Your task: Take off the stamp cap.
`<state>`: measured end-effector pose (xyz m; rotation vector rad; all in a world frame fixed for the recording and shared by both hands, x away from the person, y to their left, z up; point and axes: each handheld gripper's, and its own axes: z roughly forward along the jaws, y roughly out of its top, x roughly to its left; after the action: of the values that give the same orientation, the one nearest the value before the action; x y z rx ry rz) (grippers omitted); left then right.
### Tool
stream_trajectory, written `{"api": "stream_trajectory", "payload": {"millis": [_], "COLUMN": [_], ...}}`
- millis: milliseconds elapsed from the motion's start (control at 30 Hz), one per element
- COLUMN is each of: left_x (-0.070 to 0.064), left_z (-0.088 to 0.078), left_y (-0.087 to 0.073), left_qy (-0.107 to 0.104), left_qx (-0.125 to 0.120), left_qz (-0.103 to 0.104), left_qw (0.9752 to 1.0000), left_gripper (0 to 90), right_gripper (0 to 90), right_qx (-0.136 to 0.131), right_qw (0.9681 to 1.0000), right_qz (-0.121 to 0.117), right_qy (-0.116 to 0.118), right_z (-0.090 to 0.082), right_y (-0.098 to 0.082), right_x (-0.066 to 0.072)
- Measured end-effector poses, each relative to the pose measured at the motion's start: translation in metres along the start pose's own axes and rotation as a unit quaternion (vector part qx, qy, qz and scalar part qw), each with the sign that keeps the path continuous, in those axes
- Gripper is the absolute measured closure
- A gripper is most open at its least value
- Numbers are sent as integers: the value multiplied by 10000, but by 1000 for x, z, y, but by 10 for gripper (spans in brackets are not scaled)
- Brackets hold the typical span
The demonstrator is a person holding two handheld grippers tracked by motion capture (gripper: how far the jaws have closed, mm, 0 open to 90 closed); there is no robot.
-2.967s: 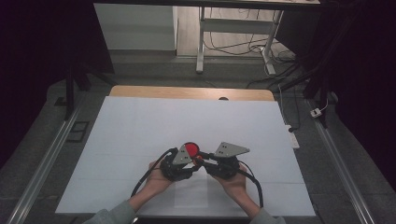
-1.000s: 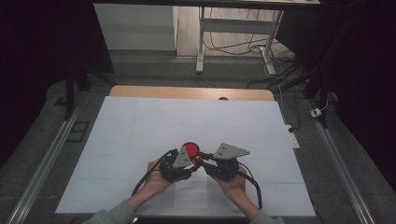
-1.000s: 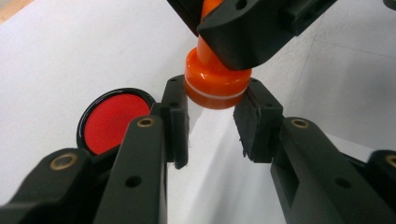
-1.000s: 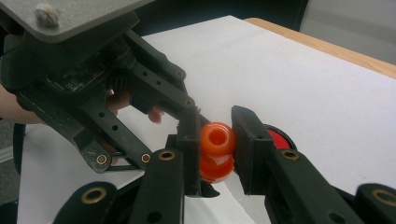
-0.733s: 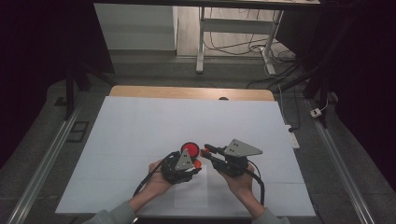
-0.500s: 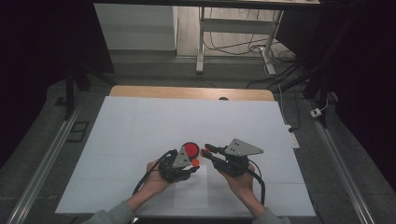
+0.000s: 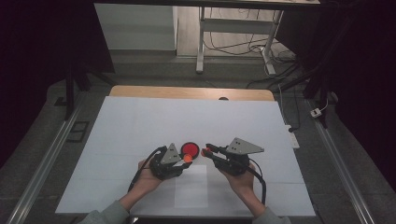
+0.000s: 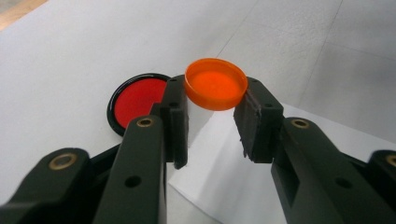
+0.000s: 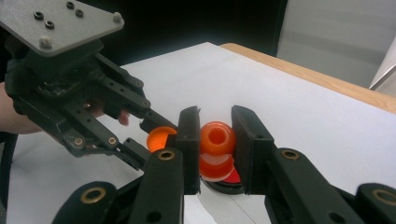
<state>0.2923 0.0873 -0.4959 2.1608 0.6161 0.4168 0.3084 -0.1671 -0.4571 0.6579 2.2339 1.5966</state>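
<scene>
Orange cap clamped in left tool has parted from the nozzle piece gripped by right tool: unscrewing looks done.

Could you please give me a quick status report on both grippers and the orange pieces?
Left gripper shut on orange cap. Right gripper shut on orange bottle, neck open. Red disc on table between them. Nothing in the way.

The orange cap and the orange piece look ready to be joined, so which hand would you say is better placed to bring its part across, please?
Probably the left: its gripper holds the orange cap clear between its fingers, beside the orange piece in the right gripper.
</scene>
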Motion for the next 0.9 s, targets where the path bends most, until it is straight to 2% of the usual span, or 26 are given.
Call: {"api": "stream_trajectory", "payload": {"millis": [900], "left_x": [21], "left_z": [-28], "left_y": [-22], "left_qy": [155], "left_qx": [-27], "left_qz": [-334], "left_qw": [9993], "left_gripper": [653], "right_gripper": [726], "right_qx": [24], "right_qw": [9999], "right_qz": [33], "right_qy": [-99], "right_z": [-1], "right_y": [-4], "right_x": [-6]}}
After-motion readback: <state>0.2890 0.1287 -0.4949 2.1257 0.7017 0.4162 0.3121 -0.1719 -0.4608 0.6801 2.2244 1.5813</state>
